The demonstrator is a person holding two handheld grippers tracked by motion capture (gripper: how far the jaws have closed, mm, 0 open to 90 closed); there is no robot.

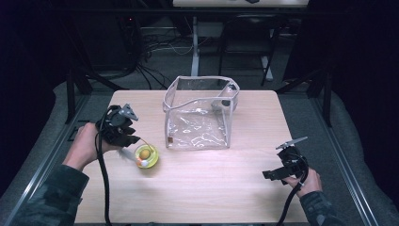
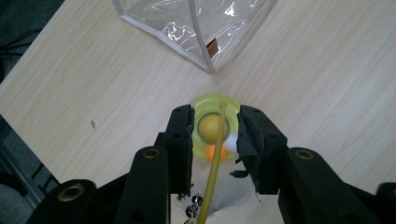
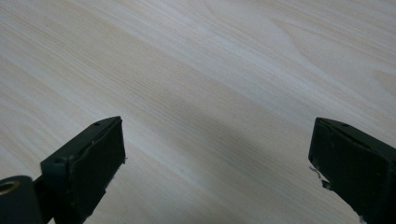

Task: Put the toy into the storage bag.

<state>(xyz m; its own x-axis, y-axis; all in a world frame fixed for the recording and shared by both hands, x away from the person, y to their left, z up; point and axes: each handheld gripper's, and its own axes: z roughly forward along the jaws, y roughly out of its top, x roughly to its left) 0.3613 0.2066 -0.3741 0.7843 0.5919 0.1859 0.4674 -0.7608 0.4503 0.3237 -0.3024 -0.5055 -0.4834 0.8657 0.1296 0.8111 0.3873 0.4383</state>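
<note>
The work looks barely past its first step: the small yellow-green toy [image 1: 147, 156], a round disc with a ball at its middle and a thin yellow cord across it, sits on the table [image 1: 211, 188] at the lower left of the high view, just left of and below the clear bag [image 1: 200, 113], and it has not yet gone anywhere. The left gripper [image 1: 134, 146] has its jaws closed in on the toy's two sides; in the left gripper view the pads [image 2: 183, 135] press against the disc's rim [image 2: 210, 100], with the cord running up between them, so the grasp seems made, though whether the toy has left the tabletop I cannot tell. What remains, by my reading, is to carry it toward the upper middle of the frame and lower it through the bag's open top. The bag stands upright at the centre of the high view, its zipper rim folded open, and nothing can be seen inside through its clear walls. The right gripper [image 1: 275, 174] waits at the lower right of the high view, jaws spread wide over bare wood and holding nothing.
</note>
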